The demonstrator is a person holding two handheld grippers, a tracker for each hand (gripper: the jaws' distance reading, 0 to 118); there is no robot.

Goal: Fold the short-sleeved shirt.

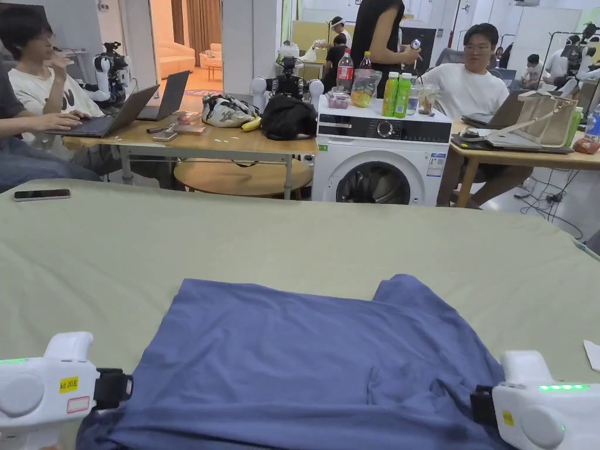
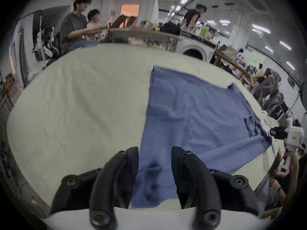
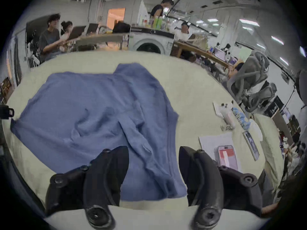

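Observation:
A blue short-sleeved shirt [image 1: 304, 363] lies spread on the pale green table [image 1: 293, 234], its near part wrinkled and reaching the front edge. My left gripper [image 1: 126, 388] is at the shirt's near left corner. In the left gripper view the shirt [image 2: 191, 109] runs between the jaws of that gripper [image 2: 154, 152], which stand apart. My right gripper [image 1: 477, 404] is at the near right edge. In the right gripper view its jaws [image 3: 153, 150] are also spread, with rumpled shirt [image 3: 91, 109] cloth lying between them.
A dark phone [image 1: 41, 194] lies at the table's far left. Papers and a flat case [image 3: 226, 155] sit on the table right of the shirt. Beyond the table stand a washing machine [image 1: 381, 164] and desks with seated people.

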